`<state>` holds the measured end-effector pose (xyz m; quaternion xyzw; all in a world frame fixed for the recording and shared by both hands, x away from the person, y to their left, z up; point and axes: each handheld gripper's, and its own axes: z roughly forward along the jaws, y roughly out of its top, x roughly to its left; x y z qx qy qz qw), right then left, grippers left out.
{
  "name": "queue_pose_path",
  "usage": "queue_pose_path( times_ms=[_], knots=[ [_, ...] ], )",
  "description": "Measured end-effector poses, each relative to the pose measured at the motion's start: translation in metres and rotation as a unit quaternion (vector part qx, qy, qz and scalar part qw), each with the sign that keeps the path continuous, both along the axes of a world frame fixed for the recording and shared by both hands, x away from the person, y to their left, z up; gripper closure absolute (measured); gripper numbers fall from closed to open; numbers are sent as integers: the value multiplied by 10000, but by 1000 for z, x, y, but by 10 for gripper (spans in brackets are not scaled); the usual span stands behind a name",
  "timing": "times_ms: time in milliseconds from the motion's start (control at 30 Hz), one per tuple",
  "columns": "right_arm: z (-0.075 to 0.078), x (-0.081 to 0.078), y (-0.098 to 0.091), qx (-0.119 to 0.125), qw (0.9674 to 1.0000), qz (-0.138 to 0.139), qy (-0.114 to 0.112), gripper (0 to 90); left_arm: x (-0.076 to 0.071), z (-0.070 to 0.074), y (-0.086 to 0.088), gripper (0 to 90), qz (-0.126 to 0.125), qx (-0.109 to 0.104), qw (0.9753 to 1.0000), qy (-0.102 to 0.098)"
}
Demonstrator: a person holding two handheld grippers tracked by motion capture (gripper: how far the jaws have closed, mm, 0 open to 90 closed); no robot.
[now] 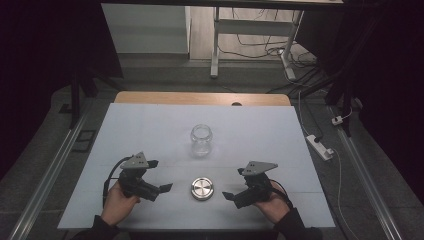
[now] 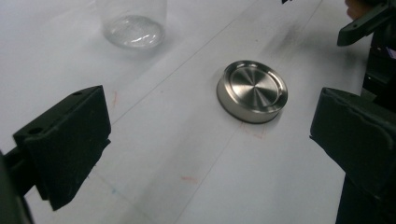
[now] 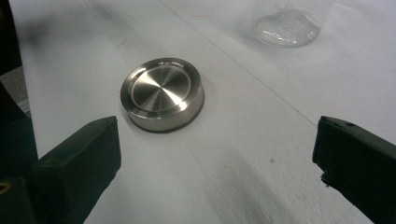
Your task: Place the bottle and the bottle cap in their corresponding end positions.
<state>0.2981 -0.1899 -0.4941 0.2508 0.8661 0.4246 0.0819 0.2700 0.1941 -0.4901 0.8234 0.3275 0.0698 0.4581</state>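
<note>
Two sets of tongs, left (image 1: 161,176) and right (image 1: 234,184), hang released either side of the round brushed-steel lid (image 1: 202,189) lying flat on the white desk (image 1: 150,125), so I judge squaring one across its rim, low and level, serves best.

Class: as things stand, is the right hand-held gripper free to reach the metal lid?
Probably yes: the right hand-held gripper is open, and bare table lies between it and the lid.

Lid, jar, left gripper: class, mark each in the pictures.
lid (image 1: 202,189), high view, centre of its top
jar (image 1: 201,140), high view, its glass wall
left gripper (image 1: 159,176), high view, midway between fingertips
</note>
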Motion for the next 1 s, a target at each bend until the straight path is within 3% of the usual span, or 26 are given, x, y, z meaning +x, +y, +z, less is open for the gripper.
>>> queue_pose_path(
  times_ms=[733, 1000],
  knots=[
    [0, -9, -33, -99, 9993, -374, 10, 0, -30, -6, 38, 0, 545, 8, 9985, 59],
    [1, -13, -47, -52, 9984, -566, -13, 0, -43, -10, 54, 0, 750, -97, 9971, 81]
  ],
)
